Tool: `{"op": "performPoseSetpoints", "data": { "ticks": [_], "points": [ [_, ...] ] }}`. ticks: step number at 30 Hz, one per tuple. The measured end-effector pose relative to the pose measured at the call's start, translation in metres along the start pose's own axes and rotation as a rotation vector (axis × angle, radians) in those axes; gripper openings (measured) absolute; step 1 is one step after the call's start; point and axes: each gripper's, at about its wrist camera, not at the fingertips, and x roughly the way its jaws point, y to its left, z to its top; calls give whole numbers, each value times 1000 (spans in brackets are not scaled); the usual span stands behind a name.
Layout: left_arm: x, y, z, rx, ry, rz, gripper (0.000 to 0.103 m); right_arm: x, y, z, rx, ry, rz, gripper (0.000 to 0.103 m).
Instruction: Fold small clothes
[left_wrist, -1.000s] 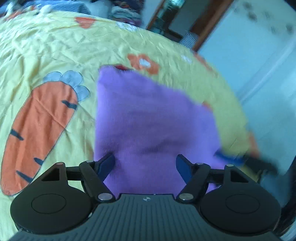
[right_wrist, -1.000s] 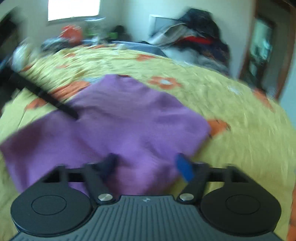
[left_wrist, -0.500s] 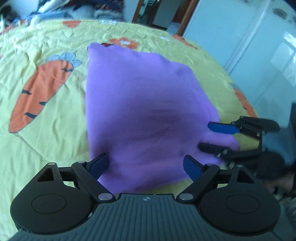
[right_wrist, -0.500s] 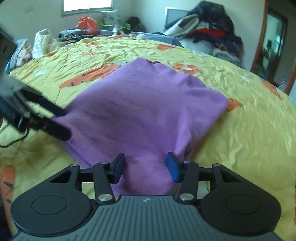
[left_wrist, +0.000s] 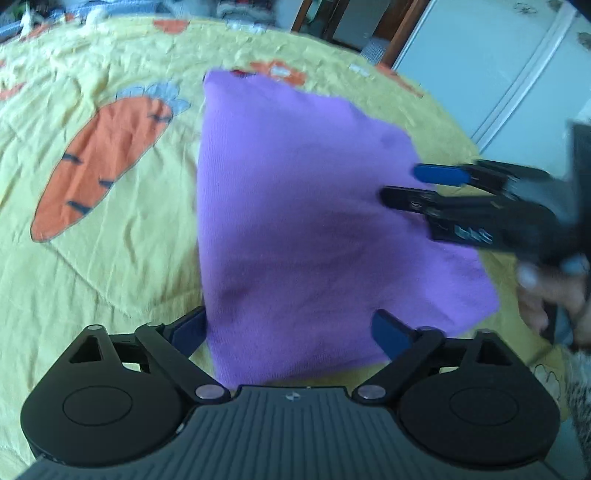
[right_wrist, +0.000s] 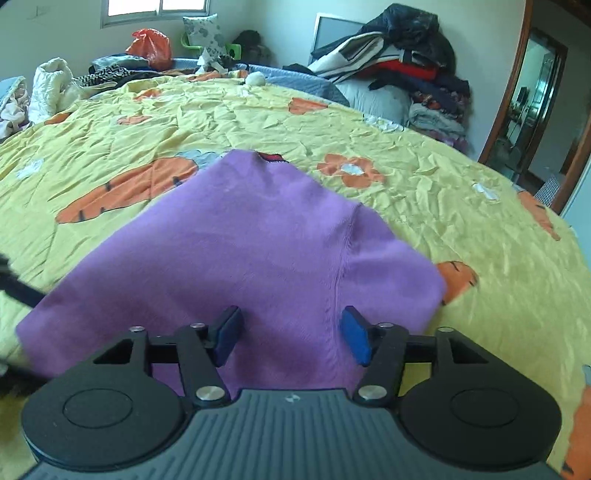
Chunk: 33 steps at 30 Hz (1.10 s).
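Note:
A purple knit garment (left_wrist: 314, 229) lies folded flat on a yellow bedspread (left_wrist: 92, 277) with carrot prints. My left gripper (left_wrist: 288, 328) is open and straddles the garment's near edge, holding nothing. In the left wrist view my right gripper (left_wrist: 402, 182) reaches in from the right, its tips over the garment's right side. The right wrist view shows the garment (right_wrist: 251, 251) spread ahead, a seam running down its right part. There the right gripper (right_wrist: 291, 336) is open just above the cloth. A dark blur at the far left is the left gripper (right_wrist: 16, 290).
A person's hand (left_wrist: 546, 291) holds the right gripper. Piled clothes and bedding (right_wrist: 406, 59), an orange bag (right_wrist: 151, 44) and a white bundle (right_wrist: 51, 85) line the bed's far side. A doorway (right_wrist: 535, 96) and a white wardrobe (left_wrist: 498, 81) stand to the right.
The right gripper has moved further in over the garment's right side. Its jaws narrowed from their wide stance a second ago. The left gripper stays open at the near edge.

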Motion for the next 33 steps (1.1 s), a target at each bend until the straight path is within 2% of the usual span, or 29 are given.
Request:
{"op": "performPoseSetpoints", "data": {
  "ticks": [1, 3, 4, 6, 10, 12, 17, 21, 23, 27, 33],
  "points": [
    [0, 0, 0, 3, -3, 4, 96, 5, -3, 1, -2, 7, -4, 77],
    [2, 1, -1, 0, -8, 5, 98, 14, -11, 1, 11, 10, -18, 99],
    [2, 1, -1, -4, -9, 3, 98, 17, -15, 0, 22, 13, -17, 102],
    [3, 1, -2, -1, -11, 6, 100, 18, -25, -1, 72, 23, 5, 103],
    [0, 0, -4, -16, -8, 16, 100, -6, -17, -10, 101, 26, -49, 103],
    [-8, 3, -7, -47, -23, 4, 100, -27, -11, -21, 164, 26, -66, 103],
    [-45, 12, -29, -59, -105, 47, 102, -82, 29, -76, 247, 37, -33, 103],
    [-66, 22, -58, -77, -129, 81, 103, -94, 53, -117, 341, 84, -12, 103],
    [-67, 24, -70, -82, -131, 99, 103, -96, 64, -124, 339, 67, -77, 103],
    [-64, 20, -85, -115, -162, 134, 103, -90, 80, -118, 344, 106, -174, 103],
    [-52, -5, -95, -101, -210, 148, 103, -89, 82, -121, 394, 98, -218, 103]
  ]
}}
